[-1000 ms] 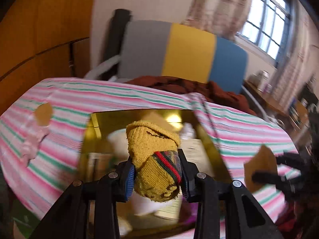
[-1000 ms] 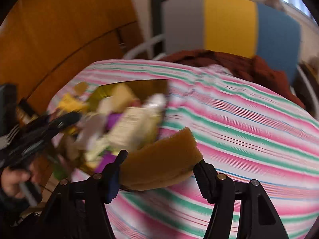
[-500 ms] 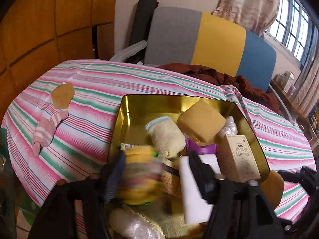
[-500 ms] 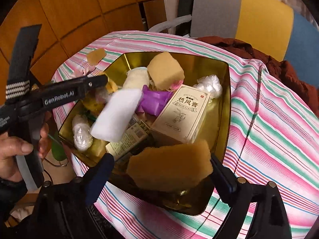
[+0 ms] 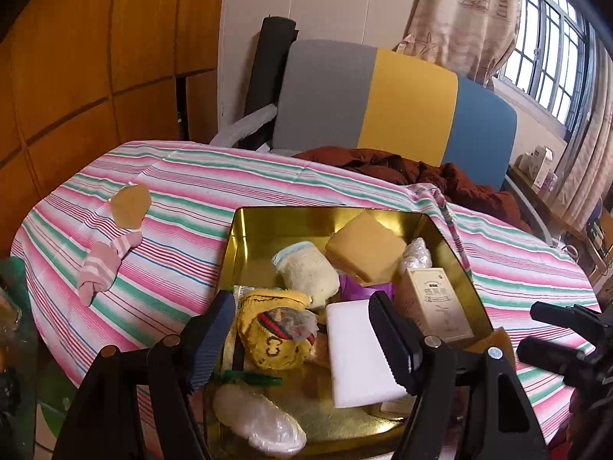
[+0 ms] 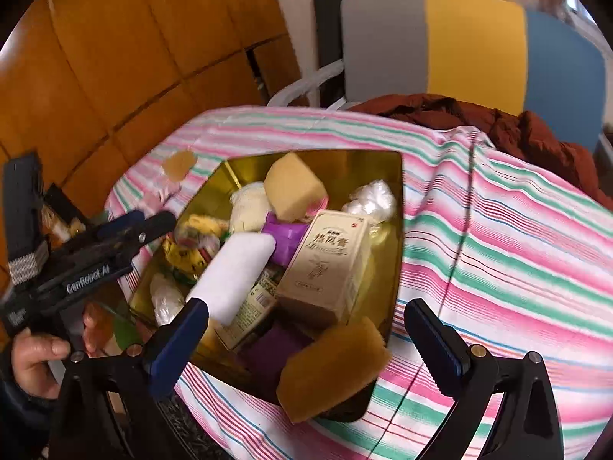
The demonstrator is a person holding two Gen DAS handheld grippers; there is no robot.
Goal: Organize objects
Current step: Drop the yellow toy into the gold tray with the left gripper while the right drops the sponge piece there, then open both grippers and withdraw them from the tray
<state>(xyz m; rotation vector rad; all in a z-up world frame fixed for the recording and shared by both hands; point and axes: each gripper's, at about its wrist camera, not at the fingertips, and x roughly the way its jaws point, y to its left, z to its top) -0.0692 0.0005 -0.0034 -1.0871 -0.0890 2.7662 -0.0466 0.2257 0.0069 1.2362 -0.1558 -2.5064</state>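
A gold tin (image 5: 268, 226) (image 6: 396, 237) on the striped tablecloth holds several items. My left gripper (image 5: 302, 339) is open above its near end, with the yellow sock (image 5: 274, 333) lying in the tin between the fingers. My right gripper (image 6: 306, 339) is open over the tin's near corner. A tan sponge (image 6: 331, 368) leans on the tin's near rim between its fingers, touching neither. A second tan sponge (image 5: 364, 247), a cream sock (image 5: 306, 272), a white block (image 5: 356, 356) and a beige box (image 6: 325, 264) lie inside.
A pink striped sock (image 5: 105, 264) and a tan sponge piece (image 5: 130, 201) lie on the cloth (image 5: 184, 199) left of the tin. A brown garment (image 5: 421, 176) and a grey, yellow and blue chair (image 5: 383, 99) stand behind the table. Wooden panels are at the left.
My left gripper opened and let the yellow sock drop into the tin. My right gripper opened and released the tan sponge onto the tin's near rim. Both grippers drew back.
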